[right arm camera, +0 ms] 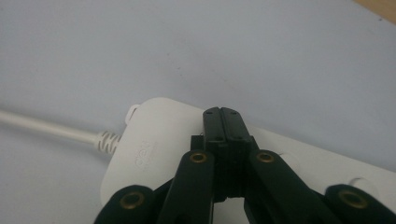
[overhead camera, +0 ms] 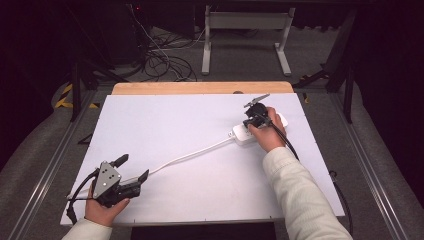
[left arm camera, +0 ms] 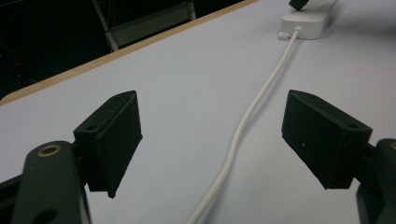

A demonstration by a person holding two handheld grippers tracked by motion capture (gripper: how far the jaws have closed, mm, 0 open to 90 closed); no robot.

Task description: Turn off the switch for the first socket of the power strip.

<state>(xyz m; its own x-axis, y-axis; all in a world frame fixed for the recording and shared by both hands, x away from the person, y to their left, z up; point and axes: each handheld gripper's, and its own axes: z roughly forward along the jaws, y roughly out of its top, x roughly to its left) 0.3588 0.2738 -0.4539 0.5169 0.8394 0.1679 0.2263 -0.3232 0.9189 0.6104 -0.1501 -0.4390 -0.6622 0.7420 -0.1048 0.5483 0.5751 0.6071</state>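
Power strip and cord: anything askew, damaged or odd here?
Nothing stands out. The power strip lies flat on the table, its cord trailing loosely, intact, toward the open left gripper. The right gripper, jaws shut, sits over the strip.

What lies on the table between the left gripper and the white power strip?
Only the white cable runs from the power strip toward the left gripper, passing between its open jaws in the left gripper view; otherwise the high view shows bare white table.

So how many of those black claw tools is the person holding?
2. The left hand-held gripper sits near the table's front left corner, jaws open beside the white cable. The right hand-held gripper is far right, jaws shut, over the white power strip.
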